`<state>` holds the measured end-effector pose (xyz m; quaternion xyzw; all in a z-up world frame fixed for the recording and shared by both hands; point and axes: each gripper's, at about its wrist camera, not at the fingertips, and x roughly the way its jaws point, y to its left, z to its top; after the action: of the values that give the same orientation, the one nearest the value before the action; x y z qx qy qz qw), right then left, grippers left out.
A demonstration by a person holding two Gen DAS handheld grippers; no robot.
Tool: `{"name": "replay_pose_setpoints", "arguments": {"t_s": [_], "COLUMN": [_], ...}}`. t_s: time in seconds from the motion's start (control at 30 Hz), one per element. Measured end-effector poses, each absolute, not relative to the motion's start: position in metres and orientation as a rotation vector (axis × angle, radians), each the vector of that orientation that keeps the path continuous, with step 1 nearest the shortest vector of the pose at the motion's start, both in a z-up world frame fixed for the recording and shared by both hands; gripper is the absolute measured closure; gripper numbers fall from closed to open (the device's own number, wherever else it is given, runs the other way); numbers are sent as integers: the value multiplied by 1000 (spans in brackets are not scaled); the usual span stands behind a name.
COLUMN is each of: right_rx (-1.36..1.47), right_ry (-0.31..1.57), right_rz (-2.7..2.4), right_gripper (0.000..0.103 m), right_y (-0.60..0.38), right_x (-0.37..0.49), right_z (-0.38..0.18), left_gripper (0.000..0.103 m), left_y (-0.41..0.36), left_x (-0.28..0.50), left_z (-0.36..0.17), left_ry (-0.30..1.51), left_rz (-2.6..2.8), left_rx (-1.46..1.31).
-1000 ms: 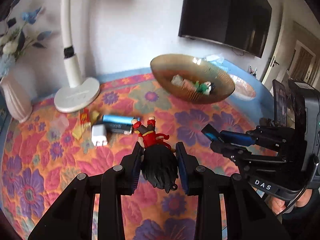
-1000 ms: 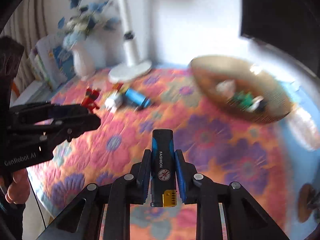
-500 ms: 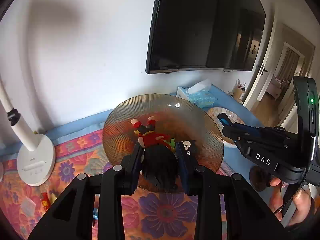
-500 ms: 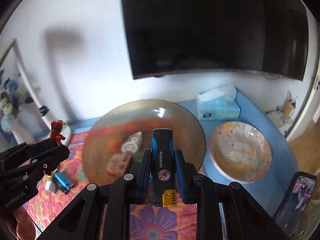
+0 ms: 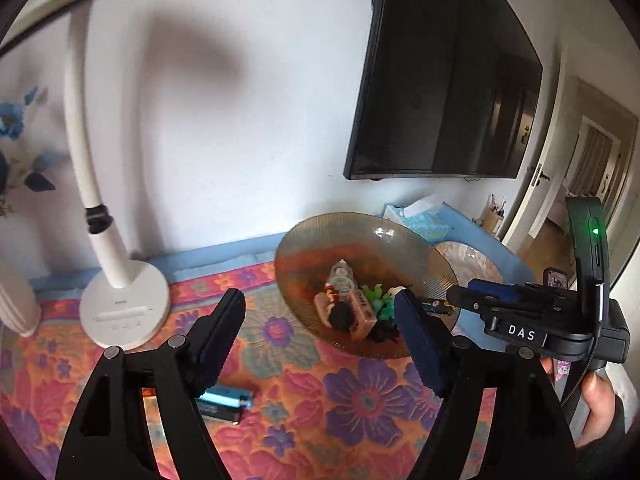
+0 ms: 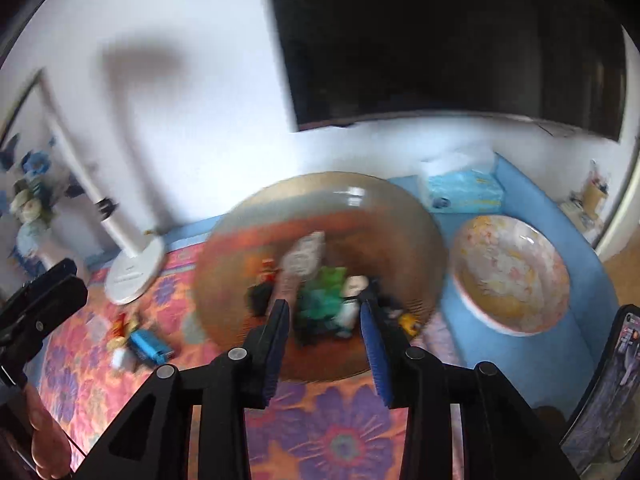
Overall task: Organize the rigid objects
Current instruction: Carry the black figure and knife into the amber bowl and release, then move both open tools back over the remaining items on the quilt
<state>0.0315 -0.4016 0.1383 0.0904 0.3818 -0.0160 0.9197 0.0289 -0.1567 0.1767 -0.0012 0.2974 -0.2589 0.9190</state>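
A ribbed amber glass bowl [image 5: 360,236] [image 6: 320,200] stands on the flowered cloth and holds several small things. Among them lies the black-haired doll in red [image 5: 338,312] beside a green toy [image 6: 324,292]. My left gripper [image 5: 320,304] hangs in front of the bowl, its jaws opening wide with nothing between them. My right gripper [image 6: 325,312] hovers over the bowl's near side, its jaws opening and empty. The black and blue lighter [image 6: 402,316] lies in the bowl just right of the right fingers. This view is blurred.
A blue lighter [image 5: 224,398] and a white charger [image 6: 120,356] lie on the cloth at the left. A white lamp base [image 5: 124,312] stands behind them. A patterned plate [image 6: 512,276], a tissue box [image 6: 464,192] and a phone [image 6: 600,392] are on the right.
Both grippers carried their loads over the bowl and opened. The doll left the left jaws and the lighter left the right jaws; both now lie in the bowl.
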Motion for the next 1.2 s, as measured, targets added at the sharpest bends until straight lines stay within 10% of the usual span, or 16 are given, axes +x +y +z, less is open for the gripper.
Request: {"name": "replay_pose_setpoints", "arguments": {"t_s": [0.1,0.87,1.03,1.2], "right_rx": [134,-26,-46,-49], "right_ry": [740,828,822,817], "right_rz": [69,262,258,255], "right_gripper": [47,45,24,23], "right_y": [-352,-224,-220,-220], "right_x": [14,1,0,-2], "right_z": [151,15,15,16], "left_gripper": [22,16,16,16], "left_y": [-120,32,30,30], "left_x": [6,-17,-20,-20], "left_z": [186,21,20,19], "left_ry": [592,814,819,817], "left_rz": [-444,-78,-82,-78], "left_rx": [14,-169,-157,-156]}}
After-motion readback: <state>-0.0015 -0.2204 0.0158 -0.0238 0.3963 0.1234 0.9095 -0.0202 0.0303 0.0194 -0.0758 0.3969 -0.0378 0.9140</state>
